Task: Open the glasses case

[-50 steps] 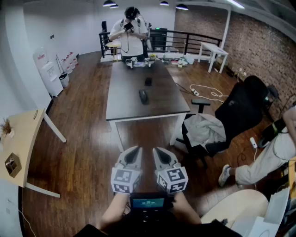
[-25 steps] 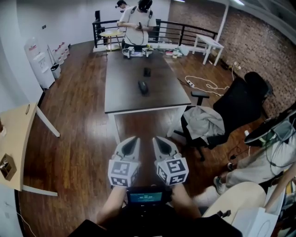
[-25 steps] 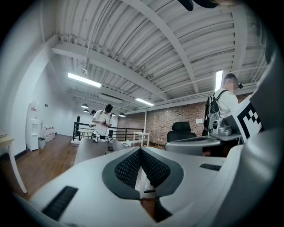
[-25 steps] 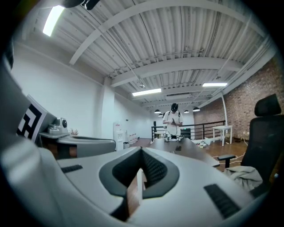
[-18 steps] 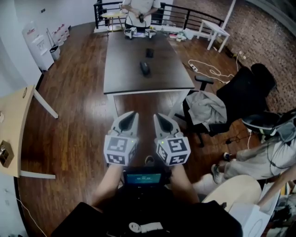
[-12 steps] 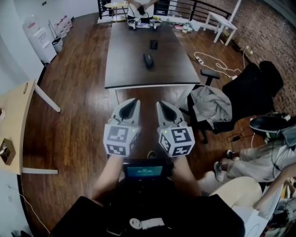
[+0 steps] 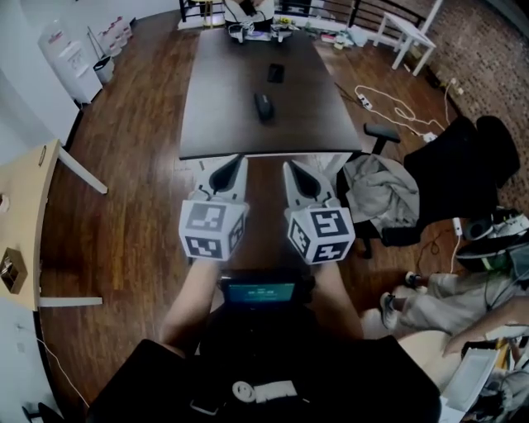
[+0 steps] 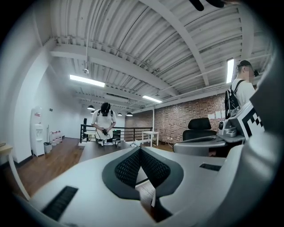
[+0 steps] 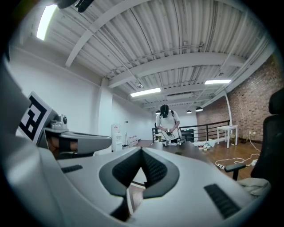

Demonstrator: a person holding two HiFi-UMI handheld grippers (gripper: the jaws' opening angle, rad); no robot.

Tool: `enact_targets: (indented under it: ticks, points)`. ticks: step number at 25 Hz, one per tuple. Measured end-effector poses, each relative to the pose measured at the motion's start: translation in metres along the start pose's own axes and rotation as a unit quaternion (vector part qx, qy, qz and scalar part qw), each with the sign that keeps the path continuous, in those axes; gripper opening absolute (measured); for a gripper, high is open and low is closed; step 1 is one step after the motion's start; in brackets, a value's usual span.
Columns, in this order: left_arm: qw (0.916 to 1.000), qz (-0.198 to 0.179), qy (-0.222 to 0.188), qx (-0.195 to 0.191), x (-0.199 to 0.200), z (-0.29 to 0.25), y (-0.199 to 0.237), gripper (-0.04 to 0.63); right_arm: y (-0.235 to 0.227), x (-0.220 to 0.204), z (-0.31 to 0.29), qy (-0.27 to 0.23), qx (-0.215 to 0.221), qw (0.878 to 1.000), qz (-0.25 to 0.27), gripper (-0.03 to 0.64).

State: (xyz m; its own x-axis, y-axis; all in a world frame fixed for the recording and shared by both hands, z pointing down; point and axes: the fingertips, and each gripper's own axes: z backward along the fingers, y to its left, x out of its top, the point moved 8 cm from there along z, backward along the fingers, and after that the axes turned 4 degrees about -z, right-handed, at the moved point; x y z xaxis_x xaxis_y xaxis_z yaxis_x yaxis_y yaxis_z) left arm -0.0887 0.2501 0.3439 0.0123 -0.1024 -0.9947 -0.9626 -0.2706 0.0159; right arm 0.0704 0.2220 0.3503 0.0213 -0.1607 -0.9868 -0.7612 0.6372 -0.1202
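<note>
The glasses case (image 7: 263, 106), a dark oblong thing, lies near the middle of the long dark table (image 7: 215, 124) ahead of me. A second small dark item (image 7: 275, 73) lies farther along the table. My left gripper (image 7: 235, 160) and right gripper (image 7: 291, 168) are held side by side in the air, pointing at the table's near edge, well short of the case. Both are shut with nothing between the pads, as the left gripper view (image 8: 140, 151) and the right gripper view (image 9: 142, 153) also show.
A person (image 7: 248, 8) stands at the table's far end, handling gear. An office chair draped with grey cloth (image 7: 378, 192) and a black chair (image 7: 463, 161) stand right of the table; a seated person (image 7: 438, 301) is nearer. A light wooden table (image 7: 25, 223) stands left.
I have walked closer to the dark table; both grippers moved forward together and now reach its near edge in the head view. They stayed shut.
</note>
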Motion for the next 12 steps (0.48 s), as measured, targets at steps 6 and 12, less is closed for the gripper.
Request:
enact_targets:
  ticks: [6,12]
  points:
    - [0.9999,0.012,0.003,0.010,0.014,-0.047,0.021,0.000,-0.058,0.022,-0.027,-0.009,-0.007,1.000,0.012,0.013]
    - [0.9988,-0.027,-0.024,0.031,0.067,-0.091,0.044,0.000,-0.109,0.071,-0.058,-0.033,-0.009,0.999,0.042,0.012]
